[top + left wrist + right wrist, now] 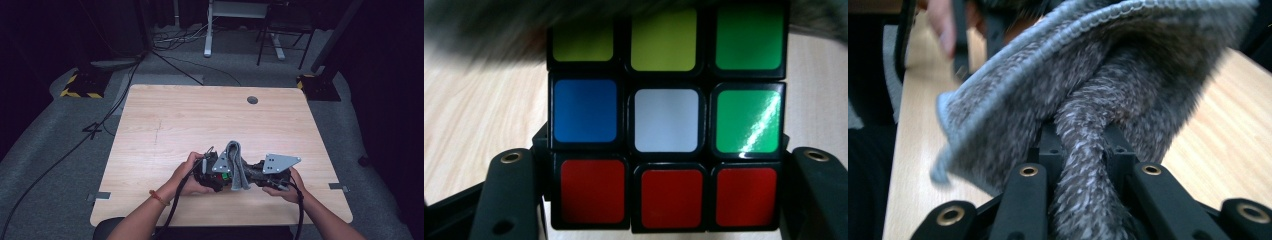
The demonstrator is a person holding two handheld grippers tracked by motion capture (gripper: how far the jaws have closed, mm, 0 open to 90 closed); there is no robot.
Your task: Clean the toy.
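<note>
A colour puzzle cube [666, 120] fills the left gripper view, its black-framed face showing yellow-green, green, blue, white and red stickers. My left gripper [664, 200] is shut on the cube, one black jaw on each side of its bottom red row. A grey fluffy cloth [1088, 100] is pinched between the jaws of my right gripper [1083, 150] and spreads upward past them. In the high view the cloth [236, 165] drapes over the cube [226, 176] between the left gripper [212, 172] and the right gripper [257, 171], near the table's front edge.
The wooden table [200, 120] has a round grommet hole [252, 100] at the back. Both hands [192, 175] hold the grippers, with black cables trailing toward the front edge. Beyond the table, cables, a desk frame and a chair stand on grey carpet.
</note>
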